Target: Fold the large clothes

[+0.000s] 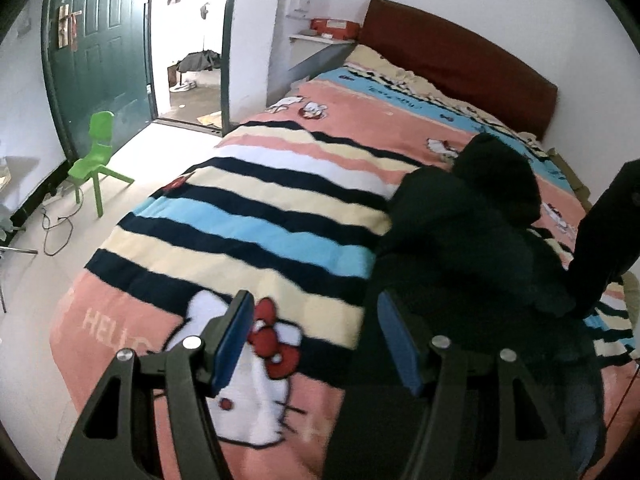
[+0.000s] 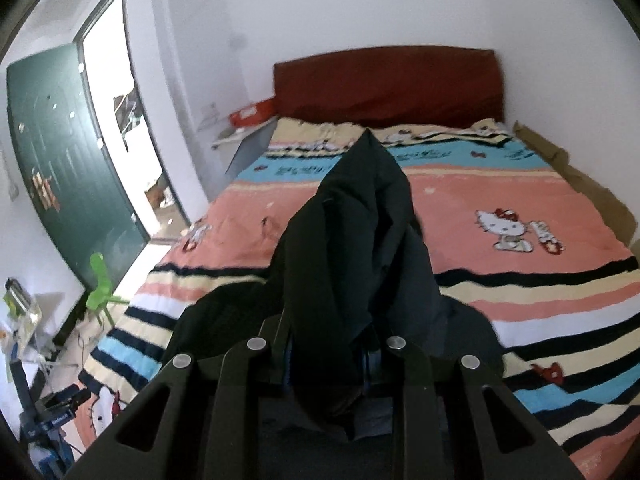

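Black, soft cloth is gathered into the right tongs [image 2: 326, 364], whose jaws are closed tight on a fold of the jacket [image 2: 352, 248]; the garment is draped up and ahead of them, its lower part slumped on the bed cover [image 2: 520, 184]. The left tongs [image 1: 316, 344] are held wide apart with nothing between the pads, the jacket's edge lying just to their right. The jacket is judged bulky, limp and fairly heavy, likely to sag and bunch. A firm hold at a hem or shoulder seam is advised for the free tongs.
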Demonstrator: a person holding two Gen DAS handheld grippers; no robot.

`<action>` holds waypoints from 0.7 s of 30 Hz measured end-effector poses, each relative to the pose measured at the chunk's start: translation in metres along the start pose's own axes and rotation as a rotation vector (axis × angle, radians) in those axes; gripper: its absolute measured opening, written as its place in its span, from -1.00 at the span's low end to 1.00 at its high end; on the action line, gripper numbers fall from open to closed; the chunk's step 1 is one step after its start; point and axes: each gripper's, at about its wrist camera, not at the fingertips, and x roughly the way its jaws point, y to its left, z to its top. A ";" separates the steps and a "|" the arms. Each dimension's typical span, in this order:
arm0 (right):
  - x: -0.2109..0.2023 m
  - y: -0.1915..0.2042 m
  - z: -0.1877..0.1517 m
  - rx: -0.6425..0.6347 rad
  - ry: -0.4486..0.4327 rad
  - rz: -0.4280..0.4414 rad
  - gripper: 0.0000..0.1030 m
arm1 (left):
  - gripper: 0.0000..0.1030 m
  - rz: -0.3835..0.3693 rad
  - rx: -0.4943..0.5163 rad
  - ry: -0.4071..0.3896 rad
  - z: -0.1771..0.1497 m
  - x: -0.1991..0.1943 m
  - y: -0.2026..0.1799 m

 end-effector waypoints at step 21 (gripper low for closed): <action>0.133 0.109 -0.110 -0.108 0.318 0.050 -0.30 | 0.21 0.054 -0.037 0.043 -0.010 0.020 0.047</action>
